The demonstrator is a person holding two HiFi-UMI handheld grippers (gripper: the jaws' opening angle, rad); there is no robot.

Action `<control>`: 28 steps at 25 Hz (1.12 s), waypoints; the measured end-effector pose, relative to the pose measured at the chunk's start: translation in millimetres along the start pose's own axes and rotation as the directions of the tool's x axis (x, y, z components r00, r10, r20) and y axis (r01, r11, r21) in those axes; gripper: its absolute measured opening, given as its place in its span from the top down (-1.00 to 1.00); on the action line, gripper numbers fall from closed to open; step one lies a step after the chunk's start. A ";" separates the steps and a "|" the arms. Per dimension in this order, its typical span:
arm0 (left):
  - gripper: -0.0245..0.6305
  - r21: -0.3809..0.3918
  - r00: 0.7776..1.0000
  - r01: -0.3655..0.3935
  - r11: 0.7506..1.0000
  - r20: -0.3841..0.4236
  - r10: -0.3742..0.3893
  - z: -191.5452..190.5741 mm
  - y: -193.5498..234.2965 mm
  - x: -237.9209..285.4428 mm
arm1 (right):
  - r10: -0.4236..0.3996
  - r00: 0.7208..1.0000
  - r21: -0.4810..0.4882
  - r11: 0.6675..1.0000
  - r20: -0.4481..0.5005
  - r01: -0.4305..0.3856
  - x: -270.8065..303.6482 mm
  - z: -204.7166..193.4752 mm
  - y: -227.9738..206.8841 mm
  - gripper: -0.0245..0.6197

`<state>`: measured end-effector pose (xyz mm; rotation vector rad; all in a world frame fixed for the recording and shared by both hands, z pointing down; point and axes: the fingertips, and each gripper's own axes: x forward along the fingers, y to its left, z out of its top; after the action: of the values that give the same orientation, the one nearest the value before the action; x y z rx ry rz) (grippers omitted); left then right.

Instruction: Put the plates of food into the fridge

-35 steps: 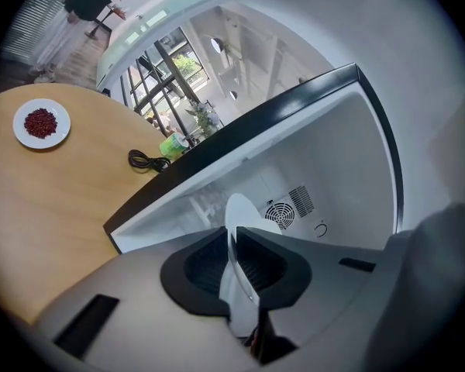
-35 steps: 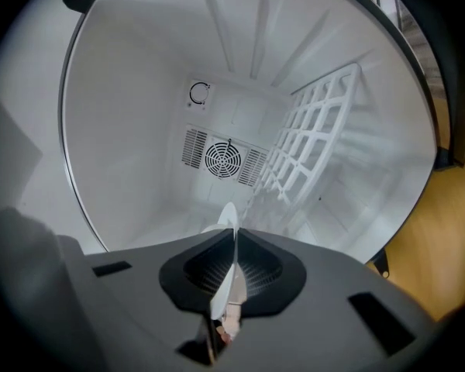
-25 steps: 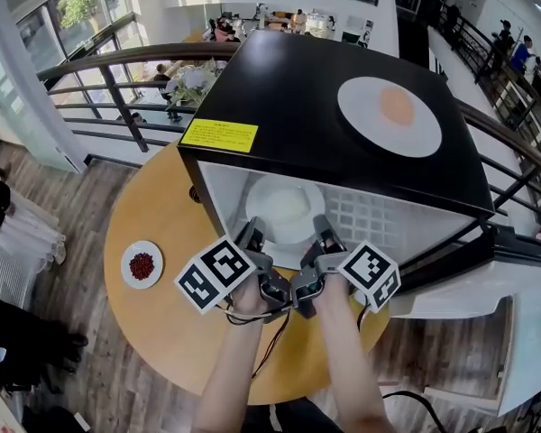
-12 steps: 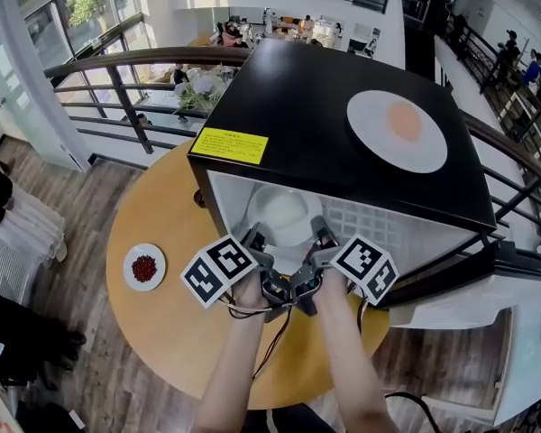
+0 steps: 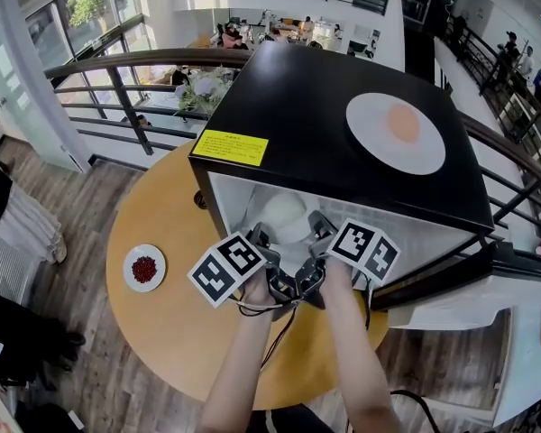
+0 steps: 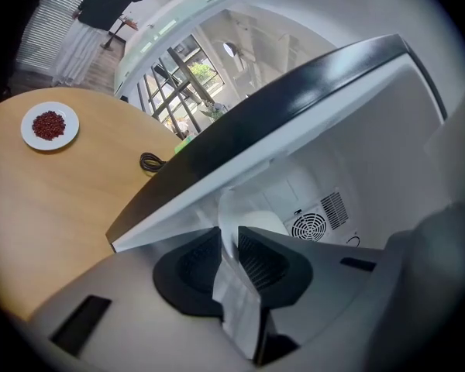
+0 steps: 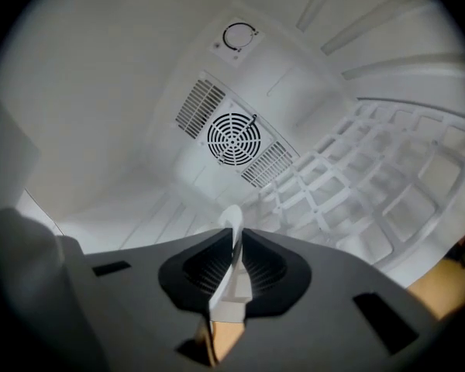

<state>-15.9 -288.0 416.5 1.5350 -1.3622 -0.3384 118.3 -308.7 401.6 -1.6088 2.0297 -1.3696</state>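
Pinching the white plate [image 5: 284,216] by its rim, the left gripper [image 6: 231,242] and right gripper [image 7: 234,258] slide it into the fridge [image 5: 316,97]. The right jaws just loosened a tiny bit, with the rim between them. The red-food plate [image 5: 144,268] and the orange-food plate [image 5: 396,133] wait outside.

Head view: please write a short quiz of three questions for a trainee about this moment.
1. True or false: the left tool grips the rim of the white plate.
2. Where is the plate with orange food? A) in the left tool B) on top of the fridge C) inside the fridge
3. What colour is the food on the small plate on the round table?
Key: 1 true; 2 B; 3 red.
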 end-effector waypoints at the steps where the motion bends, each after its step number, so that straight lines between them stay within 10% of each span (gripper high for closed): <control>1: 0.77 0.002 1.000 -0.004 1.000 0.006 0.004 0.1 -0.1 0.3 | -0.013 1.000 -0.025 1.000 -0.015 0.013 1.4 0.1 -0.5 0.83; 7: 0.76 0.021 0.999 -0.010 1.000 0.045 0.009 1.1 -0.8 0.1 | -0.133 0.988 -0.253 0.961 -0.078 0.110 5.7 -1.2 -1.9 0.76; 18: 0.75 0.009 0.996 -0.061 0.998 0.064 0.060 1.3 -0.9 0.7 | -0.253 0.956 -0.653 0.702 0.147 0.286 -3.7 10.2 4.9 0.71; 23: 0.75 0.000 0.996 -0.070 0.998 0.054 0.070 1.8 -1.1 0.8 | -0.130 0.988 -0.602 0.784 0.083 0.154 -11.6 3.2 14.8 0.71; 28: 0.75 0.016 0.996 -0.082 0.996 0.046 0.082 3.1 -0.3 0.6 | -0.020 0.991 -0.608 0.791 -0.132 -0.064 -22.8 -32.7 33.2 0.77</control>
<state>-17.8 -290.1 415.1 1.4891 -1.4631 -0.3129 83.9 -273.0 386.1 -1.7365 2.7651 -0.8534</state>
